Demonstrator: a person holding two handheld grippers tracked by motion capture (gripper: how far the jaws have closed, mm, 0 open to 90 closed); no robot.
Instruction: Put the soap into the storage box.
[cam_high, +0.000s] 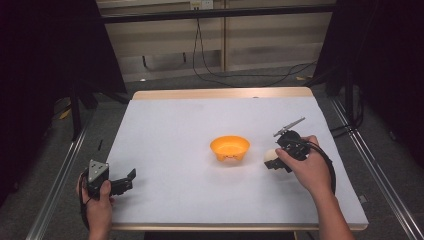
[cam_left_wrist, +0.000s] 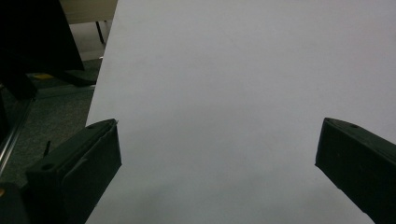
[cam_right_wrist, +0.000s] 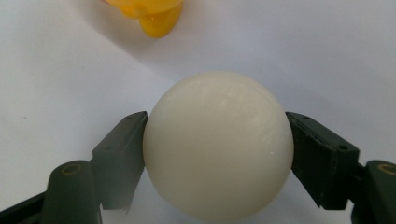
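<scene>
Clamping the ball (cam_right_wrist: 218, 144), the right gripper (cam_high: 274, 161) sits just beside the bowl (cam_high: 229, 148).

My left gripper (cam_left_wrist: 217, 158) has its jaws spread wide with nothing between them. Bare white table (cam_left_wrist: 224, 84) lies ahead; dark floor (cam_left_wrist: 51, 116) sits beyond its left jaw.

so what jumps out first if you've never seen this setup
The cream ball clamped in the right gripper stands out first, at the right of the white table. Just left of it sits a bright orange bowl. The left gripper rests open at the near left corner, holding nothing.
</scene>
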